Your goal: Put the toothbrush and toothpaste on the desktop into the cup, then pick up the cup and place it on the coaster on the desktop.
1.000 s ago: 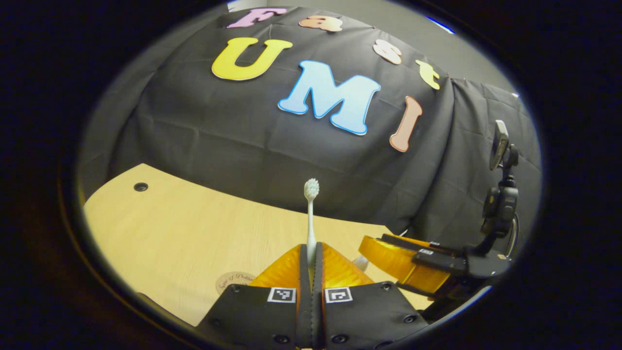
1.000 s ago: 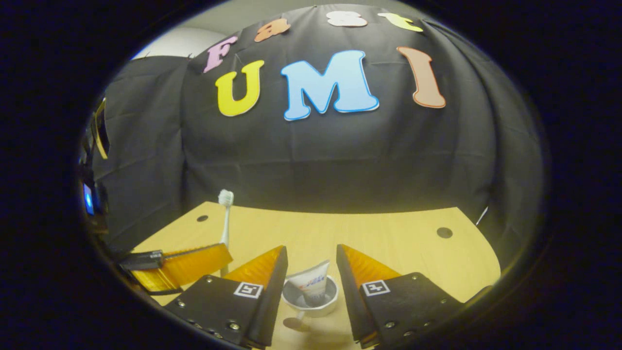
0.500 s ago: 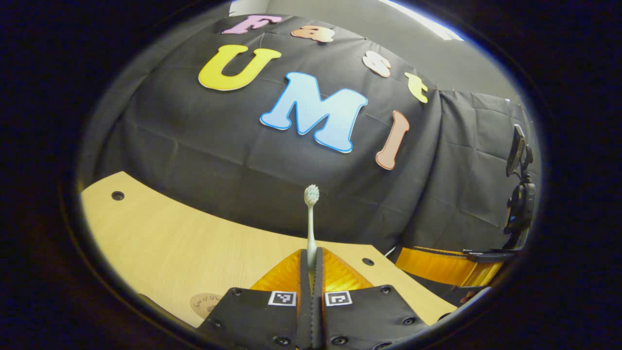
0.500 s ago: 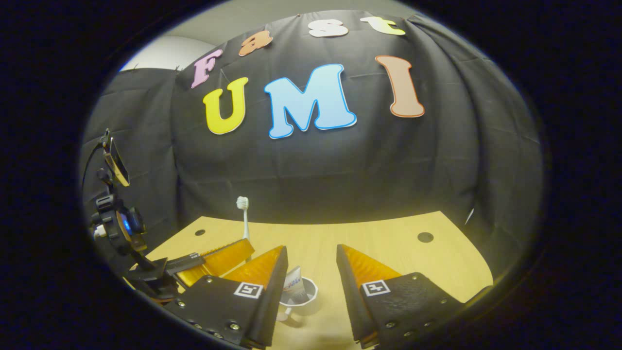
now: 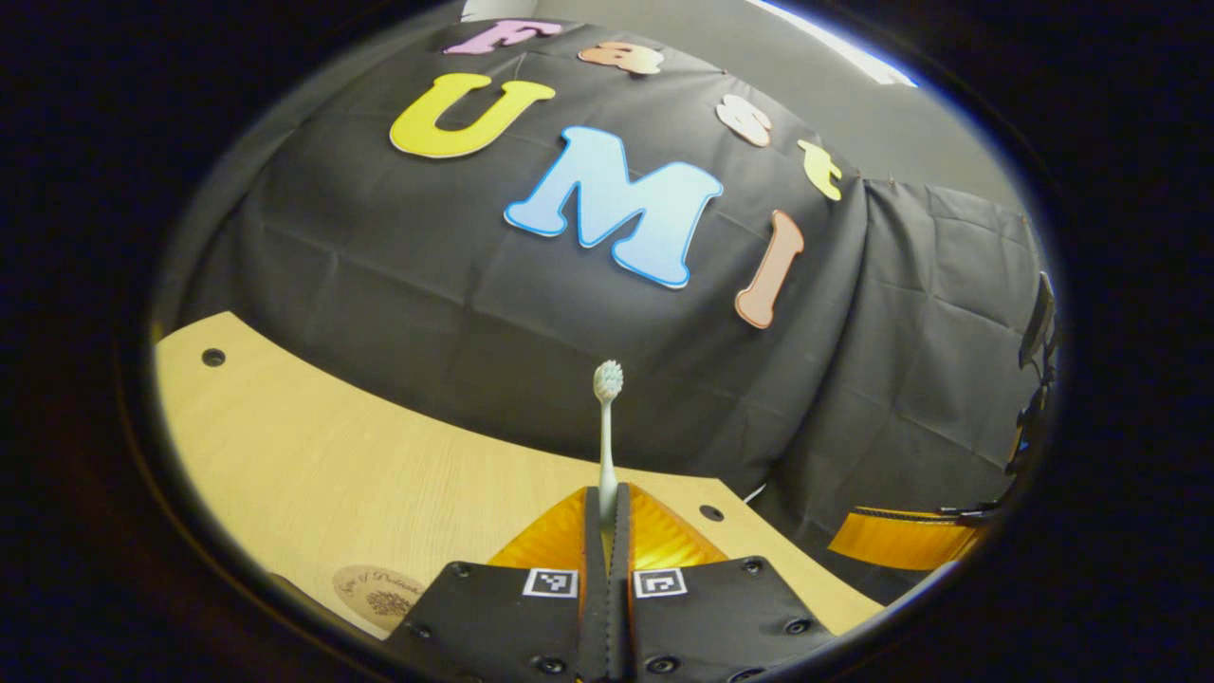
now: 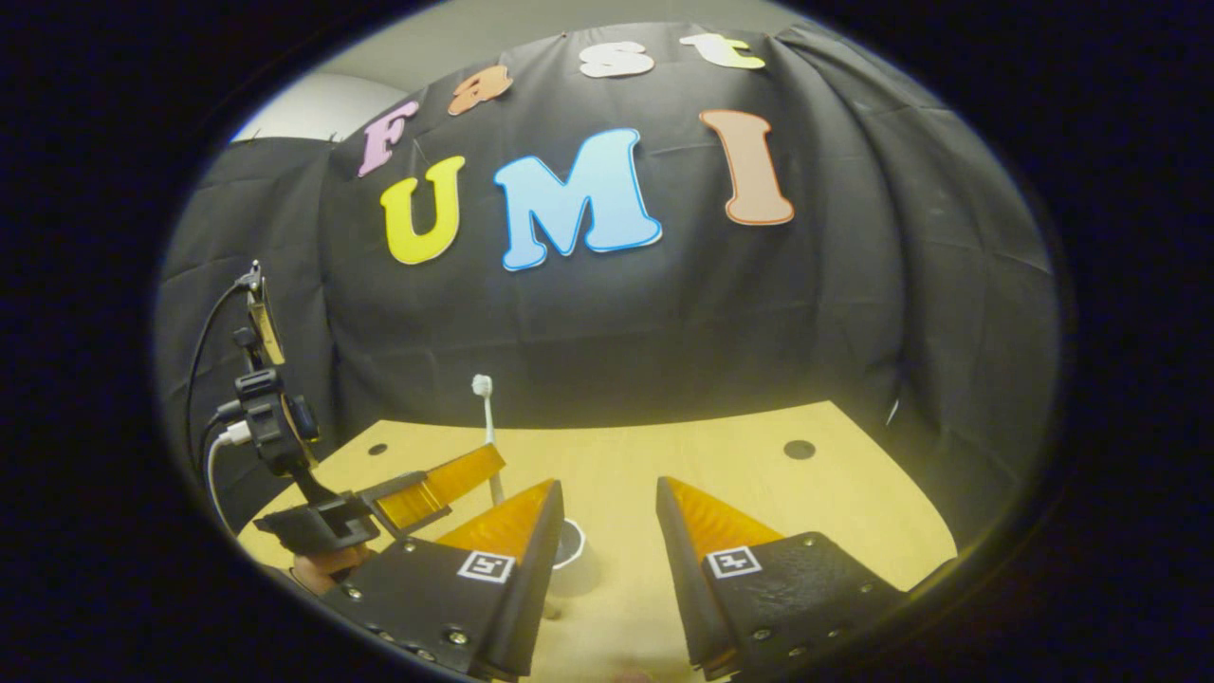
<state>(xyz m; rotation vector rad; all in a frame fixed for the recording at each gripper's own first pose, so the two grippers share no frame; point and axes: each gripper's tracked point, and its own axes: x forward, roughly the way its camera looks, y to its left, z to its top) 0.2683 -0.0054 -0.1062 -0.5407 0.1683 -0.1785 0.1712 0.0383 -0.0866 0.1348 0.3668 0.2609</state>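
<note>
Above desktop, left gripper clamped on toothbrush, both fingers pinching lower handle, bristle head up; upright hold likely so handle end drops first into cup. From right gripper view, same gripper sits just left of cup, toothbrush rising above it. Right gripper wide apart, holding nothing, cup rim showing by its left finger. Toothpaste: cannot tell, cup interior mostly hidden. Coaster lies at near edge of desktop, bare, awaiting cup.

Pale toothbrush upright, bristles up; white cup and round coaster on desktop.
</note>
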